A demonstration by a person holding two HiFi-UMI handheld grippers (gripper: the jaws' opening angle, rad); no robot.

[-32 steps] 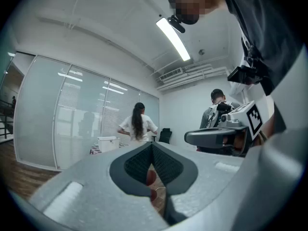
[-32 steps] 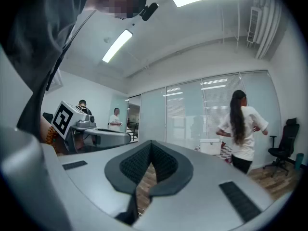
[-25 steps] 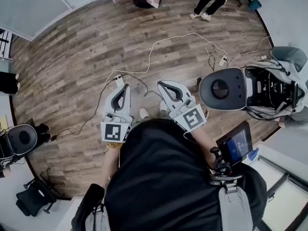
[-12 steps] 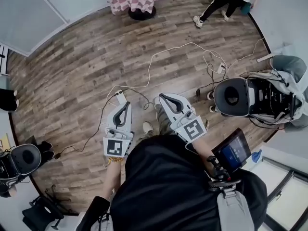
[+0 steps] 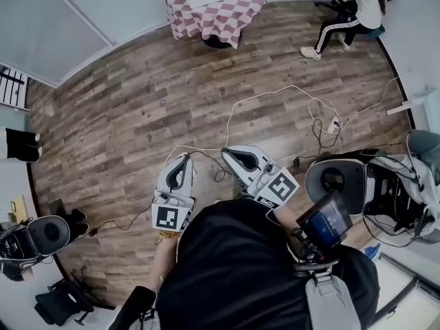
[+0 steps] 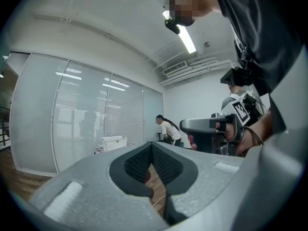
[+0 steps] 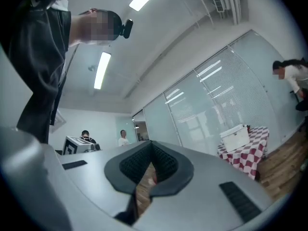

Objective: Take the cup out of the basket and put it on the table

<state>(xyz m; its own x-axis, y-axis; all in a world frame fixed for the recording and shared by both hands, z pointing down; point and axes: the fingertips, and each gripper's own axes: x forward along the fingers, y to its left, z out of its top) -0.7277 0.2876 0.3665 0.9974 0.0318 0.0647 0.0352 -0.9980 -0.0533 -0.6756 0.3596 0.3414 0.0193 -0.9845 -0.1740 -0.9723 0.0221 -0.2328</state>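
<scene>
No cup shows in any view. A white basket point(image 7: 234, 136) stands on a round table with a red-and-white checked cloth point(image 5: 218, 14) at the far side of the room; the basket point(image 6: 114, 142) also shows small in the left gripper view. I hold both grippers level in front of my body, above the wooden floor and far from the table. My left gripper point(image 5: 184, 158) is shut with nothing in it, its pads meeting at the tip point(image 6: 152, 144). To its right, my right gripper point(image 5: 229, 154) is likewise shut and empty point(image 7: 152, 143).
White cables point(image 5: 275, 95) and a power strip point(image 5: 335, 124) lie across the wooden floor between me and the table. A round-seated chair point(image 5: 337, 179) stands at my right, another chair point(image 5: 41, 234) at my left. A person point(image 5: 354, 5) sits at the far right. Glass walls bound the room.
I have walked forward with both grippers. The checked table has come further into view at the top, and the chair at my right has slid down and back. Both jaws stay shut.
</scene>
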